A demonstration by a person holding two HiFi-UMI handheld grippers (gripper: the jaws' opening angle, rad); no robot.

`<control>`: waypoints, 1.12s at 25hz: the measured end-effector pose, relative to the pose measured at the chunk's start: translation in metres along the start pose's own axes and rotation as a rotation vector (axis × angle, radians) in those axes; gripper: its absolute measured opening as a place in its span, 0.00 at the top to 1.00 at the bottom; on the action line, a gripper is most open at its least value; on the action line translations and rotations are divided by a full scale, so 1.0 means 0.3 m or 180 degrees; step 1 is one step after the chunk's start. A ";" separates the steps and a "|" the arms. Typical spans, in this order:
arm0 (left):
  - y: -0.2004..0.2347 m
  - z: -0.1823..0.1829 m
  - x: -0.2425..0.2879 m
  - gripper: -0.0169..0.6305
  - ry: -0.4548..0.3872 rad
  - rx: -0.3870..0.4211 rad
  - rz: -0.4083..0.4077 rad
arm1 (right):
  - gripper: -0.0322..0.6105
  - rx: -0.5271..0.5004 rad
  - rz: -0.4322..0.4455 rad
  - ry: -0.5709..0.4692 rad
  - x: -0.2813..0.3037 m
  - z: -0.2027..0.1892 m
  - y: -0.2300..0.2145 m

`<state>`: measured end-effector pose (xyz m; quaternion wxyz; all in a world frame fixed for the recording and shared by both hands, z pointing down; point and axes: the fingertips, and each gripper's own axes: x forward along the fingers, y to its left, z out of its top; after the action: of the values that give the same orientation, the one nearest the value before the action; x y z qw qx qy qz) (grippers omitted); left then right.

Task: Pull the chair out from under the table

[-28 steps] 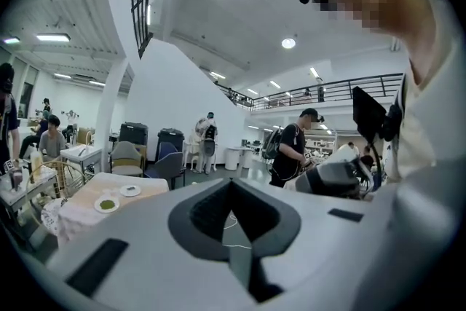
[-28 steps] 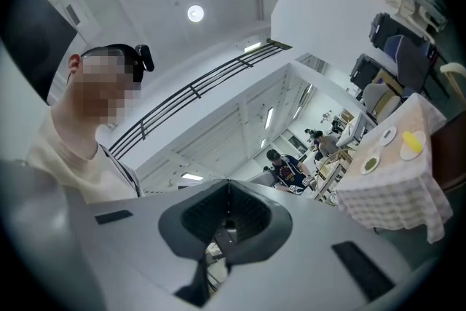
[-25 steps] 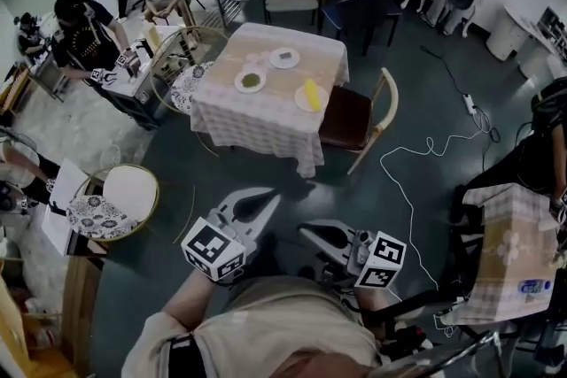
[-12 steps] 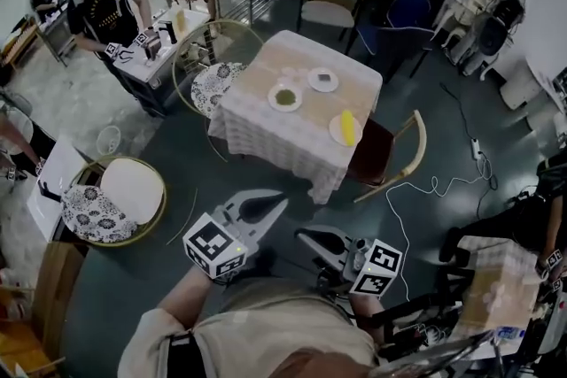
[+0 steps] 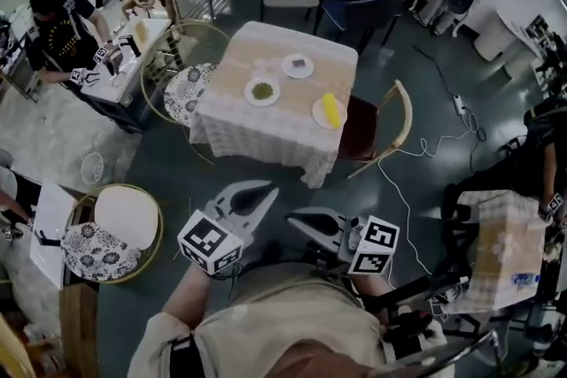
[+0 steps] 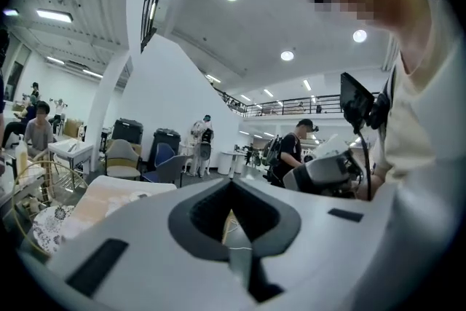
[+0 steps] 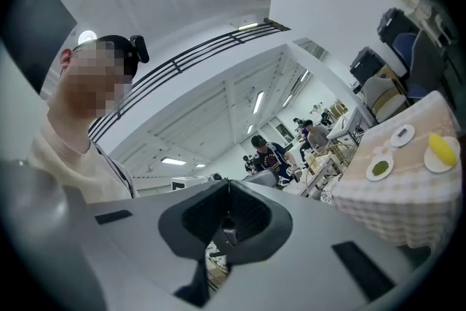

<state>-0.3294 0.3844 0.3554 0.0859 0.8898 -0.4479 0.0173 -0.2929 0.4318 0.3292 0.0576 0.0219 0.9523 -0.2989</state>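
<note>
The chair (image 5: 357, 125) stands at the right-hand side of the desk (image 5: 255, 135) as the head view shows it. Its dark seat is pushed partly under the hanging cloth, and its curved wooden back arches away from the desk. On the cloth are three plates: one with something yellow (image 5: 329, 111) nearest the chair, one with something green (image 5: 263, 91), and a third (image 5: 298, 65) further back. A white cable (image 5: 386, 173) trails over the floor just beside the chair's outer legs.

Both tools are well apart from the chair, held low in front of the person's body with open floor between them and the desk. The left gripper (image 5: 257, 199) has its jaws together with nothing between them, and its own view looks over them towards the desk's far edge. The right gripper (image 5: 306, 226) also has its jaws closed and empty, with the desk and plates off to the right in its view.

The pull has not begun, so this looks like the approach step, with the chair untouched and tucked in. The next move probably calls for closing the distance to the chair's back and spreading the jaws of at least one gripper. The jaws would then clamp on the top rail and draw it straight away from the desk. The cable by the legs could snag as the chair slides, and a tug on the cloth could shift the plates.
</note>
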 end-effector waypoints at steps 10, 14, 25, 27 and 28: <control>0.044 0.005 0.159 0.97 -0.0092 -0.0506 -0.0068 | 0.93 0.0056 -0.0268 -0.0099 -0.095 0.063 -0.126; 0.078 -0.004 0.218 0.97 -0.0035 -0.0565 0.0019 | 0.93 0.0152 -0.0332 -0.0162 -0.110 0.091 -0.213; -0.048 -0.050 0.650 0.97 0.0391 -0.0534 -0.0358 | 0.93 0.0470 -0.0461 -0.0531 -0.406 0.280 -0.464; -0.067 -0.033 0.735 0.97 0.0414 -0.0440 -0.0395 | 0.93 0.0510 -0.0454 -0.0602 -0.464 0.331 -0.503; -0.075 -0.025 0.779 0.97 0.0421 -0.0410 -0.0399 | 0.93 0.0508 -0.0457 -0.0624 -0.497 0.356 -0.521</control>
<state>-0.1714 0.2133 0.3849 0.1732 0.9056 -0.3849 0.0418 -0.1465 0.2414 0.3493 0.1268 -0.0710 0.9144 -0.3778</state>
